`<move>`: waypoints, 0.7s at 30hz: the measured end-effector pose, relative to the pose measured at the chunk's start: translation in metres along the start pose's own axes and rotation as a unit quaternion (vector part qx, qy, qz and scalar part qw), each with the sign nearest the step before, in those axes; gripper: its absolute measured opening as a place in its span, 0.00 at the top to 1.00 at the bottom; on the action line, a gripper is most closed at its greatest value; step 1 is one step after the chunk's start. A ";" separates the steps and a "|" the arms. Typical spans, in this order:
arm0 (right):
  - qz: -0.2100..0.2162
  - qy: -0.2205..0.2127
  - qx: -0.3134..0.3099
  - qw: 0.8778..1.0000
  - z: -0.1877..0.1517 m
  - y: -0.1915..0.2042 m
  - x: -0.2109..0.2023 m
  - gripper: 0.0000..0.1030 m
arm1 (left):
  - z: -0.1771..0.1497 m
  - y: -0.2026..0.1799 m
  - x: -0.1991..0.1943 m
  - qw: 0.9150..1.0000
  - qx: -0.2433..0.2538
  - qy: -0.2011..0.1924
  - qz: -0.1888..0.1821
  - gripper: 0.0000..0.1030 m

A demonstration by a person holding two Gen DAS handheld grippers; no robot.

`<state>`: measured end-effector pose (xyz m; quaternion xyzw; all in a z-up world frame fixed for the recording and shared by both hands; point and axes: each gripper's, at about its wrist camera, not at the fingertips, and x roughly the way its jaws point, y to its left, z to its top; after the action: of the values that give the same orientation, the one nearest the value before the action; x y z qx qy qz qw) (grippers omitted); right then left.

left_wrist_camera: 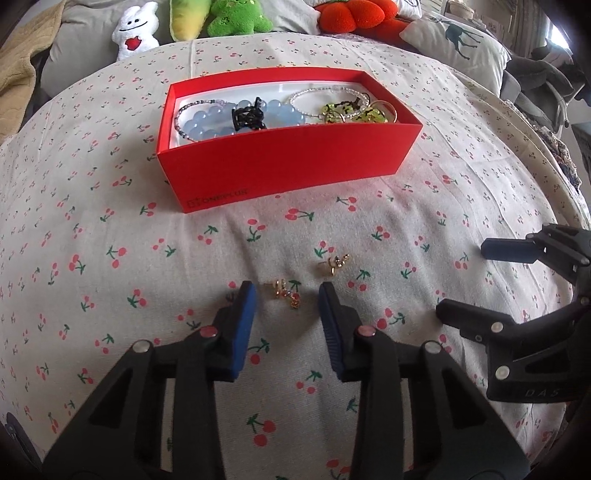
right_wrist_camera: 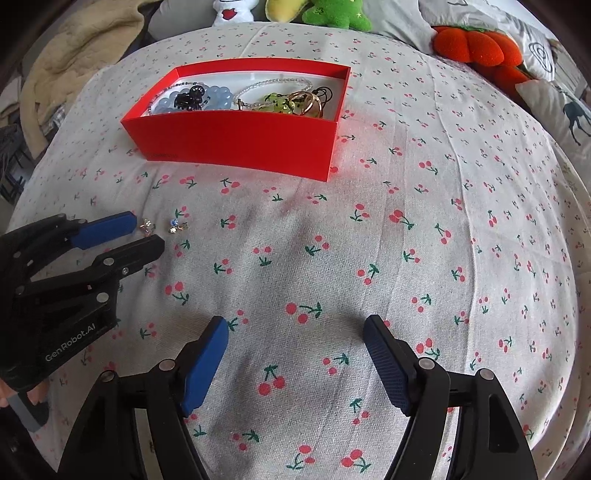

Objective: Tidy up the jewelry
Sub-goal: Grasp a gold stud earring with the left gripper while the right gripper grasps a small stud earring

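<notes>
Item one, nearest us: our left gripper [left_wrist_camera: 286, 293], tilted steeply down at the bedspread [left_wrist_camera: 369, 369]. Its blue pads straddle a small gold earring [left_wrist_camera: 286, 292] that lies loose on the cloth. The jaws are half-closed but not yet pressing; gaps show on both sides, so nothing is grasped.

Item two: a second gold earring [left_wrist_camera: 334, 264], just beyond and right of the first, outside the jaws.

Item three: our right gripper [right_wrist_camera: 295, 332], released wide over bare cloth, holding nothing, pointed down and well apart from both earrings.

Item four, farther off: the red box [left_wrist_camera: 295, 162], open, already holding a blue bead bracelet [left_wrist_camera: 221, 123], a black hair clip [left_wrist_camera: 249, 116], a clear bead strand [left_wrist_camera: 325, 96] and yellow-green pieces [left_wrist_camera: 340, 110].

Item five, farthest: plush toys [left_wrist_camera: 240, 18] and pillows along the bed's edge.

Risks, as we judge them: the earring is tiny and flat on soft fabric, so the pads may pinch cloth with it, or close above it and miss. Its irregular shape could let it flick sideways or slip out while we carry it to the box. A nudge could also shift the neighbouring earring.
</notes>
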<state>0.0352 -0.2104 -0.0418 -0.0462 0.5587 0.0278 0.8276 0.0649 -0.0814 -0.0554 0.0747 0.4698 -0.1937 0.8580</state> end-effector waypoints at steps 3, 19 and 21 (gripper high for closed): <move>-0.001 0.000 0.001 1.000 0.000 0.000 0.000 0.25 | 0.002 0.001 0.001 1.000 -0.009 0.004 0.006 0.72; -0.011 -0.003 0.003 1.000 0.012 0.014 0.007 0.25 | -0.003 0.031 -0.015 0.998 -0.047 0.015 0.031 0.94; -0.010 -0.005 -0.001 1.000 0.016 0.020 0.009 0.25 | -0.005 0.038 -0.019 0.998 -0.055 0.016 0.031 0.94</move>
<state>0.0514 -0.1887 -0.0447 -0.0523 0.5541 0.0200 0.8306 0.0670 -0.0397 -0.0443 0.0447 0.4907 -0.1394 0.8590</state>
